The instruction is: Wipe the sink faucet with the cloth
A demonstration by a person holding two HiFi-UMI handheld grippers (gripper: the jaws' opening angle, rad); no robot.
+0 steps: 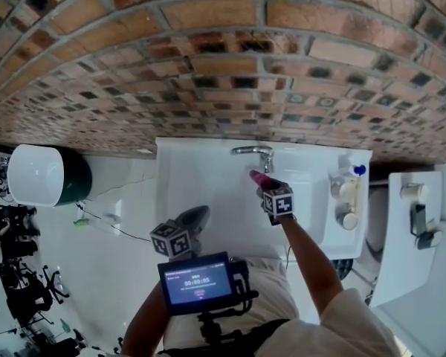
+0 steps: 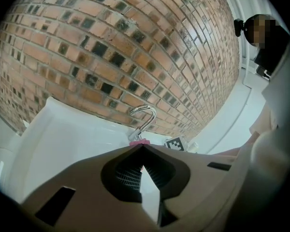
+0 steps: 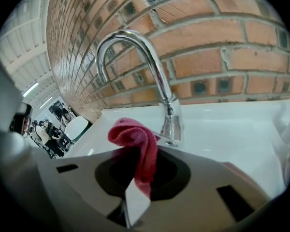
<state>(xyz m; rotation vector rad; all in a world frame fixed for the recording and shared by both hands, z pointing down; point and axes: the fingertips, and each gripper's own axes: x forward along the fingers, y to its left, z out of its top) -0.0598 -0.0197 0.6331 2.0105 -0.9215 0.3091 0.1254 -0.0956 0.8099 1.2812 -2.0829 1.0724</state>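
The right gripper (image 1: 262,185) is extended over the white sink (image 1: 208,177), with its jaws closed on a pink cloth (image 3: 135,140). In the right gripper view, the cloth is clamped between the two jaws; its free end is bunched above the jaw tips and folds toward the left. The chrome faucet (image 3: 153,69) stands at the back of the sink against the brick wall (image 1: 230,58), and its curved spout arches over the cloth. The cloth is just beside the faucet's base; contact between them cannot be confirmed from any view. The left gripper (image 2: 141,147) is held back near the front edge of the sink, well apart from the faucet, with its jaws closed together and nothing between them. A small screen (image 1: 199,282) is mounted in front of the person's torso.
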